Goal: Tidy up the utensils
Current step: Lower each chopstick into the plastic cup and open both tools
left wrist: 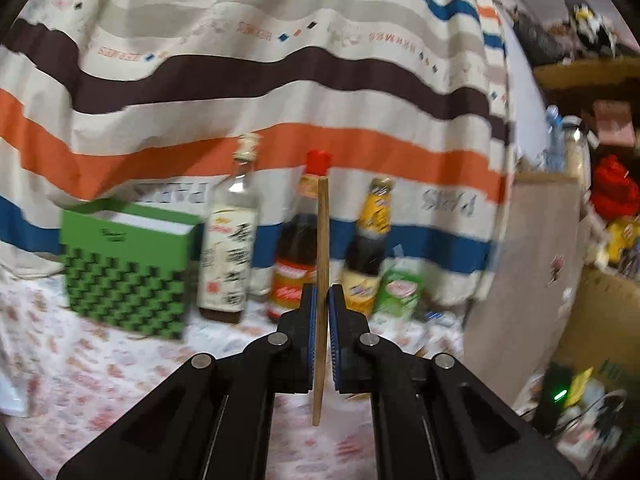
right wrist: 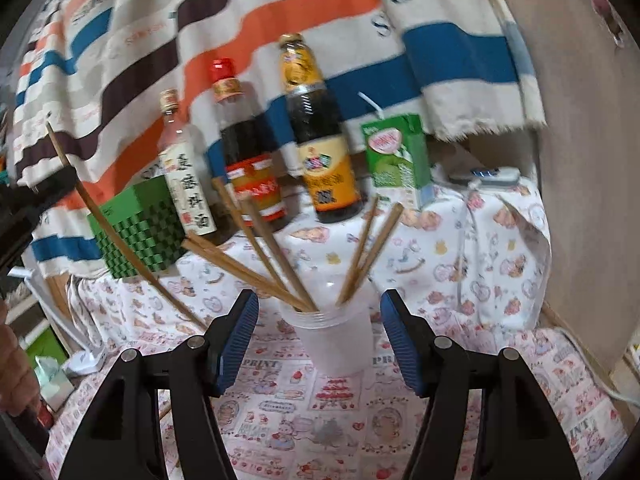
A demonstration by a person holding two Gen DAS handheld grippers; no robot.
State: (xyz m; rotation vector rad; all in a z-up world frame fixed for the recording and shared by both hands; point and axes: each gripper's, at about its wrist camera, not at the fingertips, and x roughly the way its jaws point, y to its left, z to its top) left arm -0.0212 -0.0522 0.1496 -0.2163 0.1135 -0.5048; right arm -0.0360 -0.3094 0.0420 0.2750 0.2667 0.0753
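Chopstick (left wrist: 322, 280) held upright, clamped between the closed fingers of the left gripper (left wrist: 322, 300), awaits delivery to the clear plastic cup (right wrist: 336, 340), where six others already lean. Right gripper (right wrist: 318, 332) brackets the cup, fingers wide apart, not touching. Next move likely calls for lowering the stick into the cup's mouth.

A striped cloth (left wrist: 256, 80) in orange, blue, brown and cream hangs behind the table (right wrist: 500, 264), which wears a pink cartoon-print cover. Against the cloth stand three bottles (right wrist: 316, 132), a green checked box (left wrist: 128, 272) and a green carton (right wrist: 396, 156). To the right is a plain beige wall (right wrist: 592, 160), with cluttered shelves (left wrist: 592, 68) beyond.
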